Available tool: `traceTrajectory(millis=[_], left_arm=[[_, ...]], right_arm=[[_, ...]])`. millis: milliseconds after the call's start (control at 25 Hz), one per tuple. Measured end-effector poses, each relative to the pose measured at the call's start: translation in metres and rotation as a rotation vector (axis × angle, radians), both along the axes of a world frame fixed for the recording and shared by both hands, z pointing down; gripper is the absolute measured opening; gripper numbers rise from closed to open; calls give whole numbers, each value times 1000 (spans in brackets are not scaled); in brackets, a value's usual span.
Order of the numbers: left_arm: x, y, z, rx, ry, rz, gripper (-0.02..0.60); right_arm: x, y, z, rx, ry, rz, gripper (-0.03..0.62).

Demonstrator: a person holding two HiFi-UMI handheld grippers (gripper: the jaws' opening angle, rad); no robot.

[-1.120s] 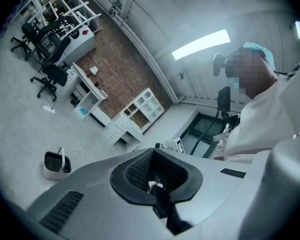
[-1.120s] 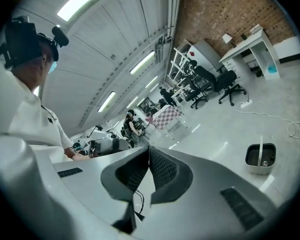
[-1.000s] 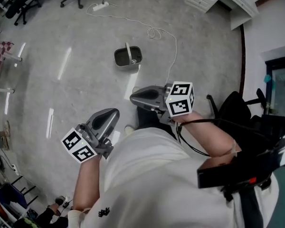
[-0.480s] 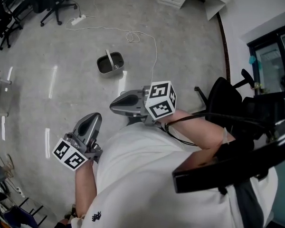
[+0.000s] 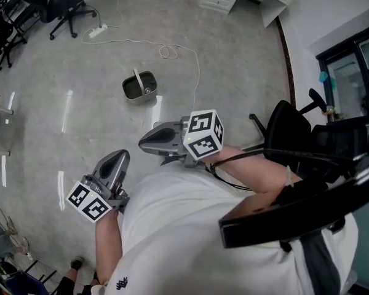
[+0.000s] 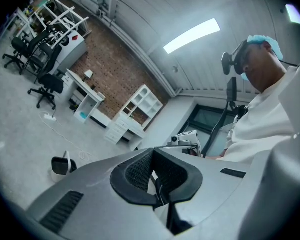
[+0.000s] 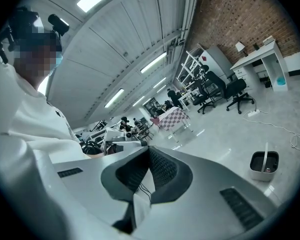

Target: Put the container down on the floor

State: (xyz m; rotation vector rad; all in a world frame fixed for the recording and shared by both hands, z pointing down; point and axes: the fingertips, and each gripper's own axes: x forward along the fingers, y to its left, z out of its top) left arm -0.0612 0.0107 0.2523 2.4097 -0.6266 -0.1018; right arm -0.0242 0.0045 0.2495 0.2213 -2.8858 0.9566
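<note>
Container (image 5: 139, 86) on floor (image 5: 234, 72), well apart from both grippers.
Left gripper (image 5: 119, 157): jaws together, nothing between them; container stands well ahead of its tips, a little left of their line. Right gripper (image 5: 144, 145): jaws together, empty; container lies well off to the right of its tips, upright, handle raised. White cable (image 5: 167, 51) runs on the floor just beyond the container.

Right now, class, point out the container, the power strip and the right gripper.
container (image 5: 135, 88), head view, dark inside.
power strip (image 5: 98, 31), head view, white body.
right gripper (image 5: 142, 145), head view, between jaw tips.
</note>
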Motion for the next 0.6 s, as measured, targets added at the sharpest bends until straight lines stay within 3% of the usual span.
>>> traceTrajectory(millis=[600], left_arm=[[1,7,2,-4,-44,21,9]], right_arm=[[-9,5,-4,25,12,-7,16]])
